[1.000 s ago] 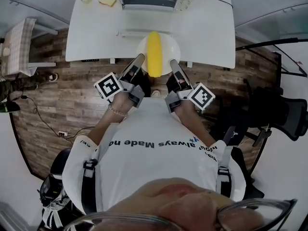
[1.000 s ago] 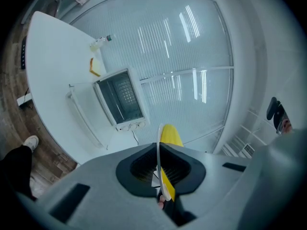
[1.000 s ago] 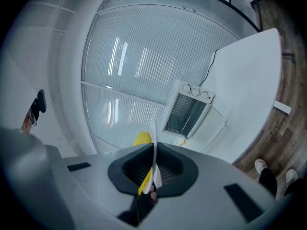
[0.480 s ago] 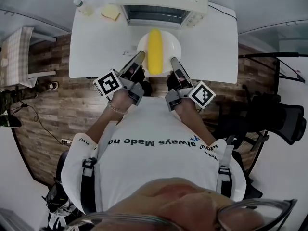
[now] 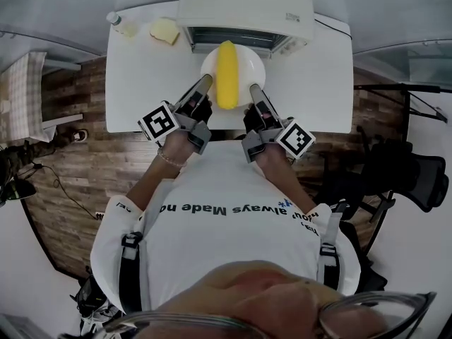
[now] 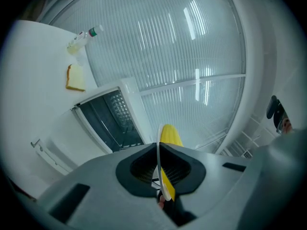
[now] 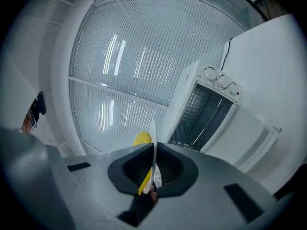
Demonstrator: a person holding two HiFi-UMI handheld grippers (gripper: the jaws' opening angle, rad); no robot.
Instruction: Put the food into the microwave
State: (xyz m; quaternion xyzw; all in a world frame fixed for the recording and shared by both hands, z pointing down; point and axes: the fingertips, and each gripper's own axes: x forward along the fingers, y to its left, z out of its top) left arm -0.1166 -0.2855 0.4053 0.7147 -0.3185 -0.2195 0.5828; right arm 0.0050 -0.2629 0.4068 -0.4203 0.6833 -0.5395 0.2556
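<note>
Head view: left gripper [image 5: 203, 85] and right gripper [image 5: 253, 92] flank the plate [image 5: 253, 66] of yellow food [image 5: 226, 73] before the microwave [image 5: 244, 6]; their own views show jaws pinched on its rim

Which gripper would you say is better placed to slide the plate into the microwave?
Neither alone: the left gripper and right gripper each clamp an opposite rim of the plate, centred before the open microwave, so probably both.

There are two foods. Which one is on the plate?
The long yellow food, on the white plate that the left gripper and right gripper clamp at its edges. The bread lies bare on the table.
</note>
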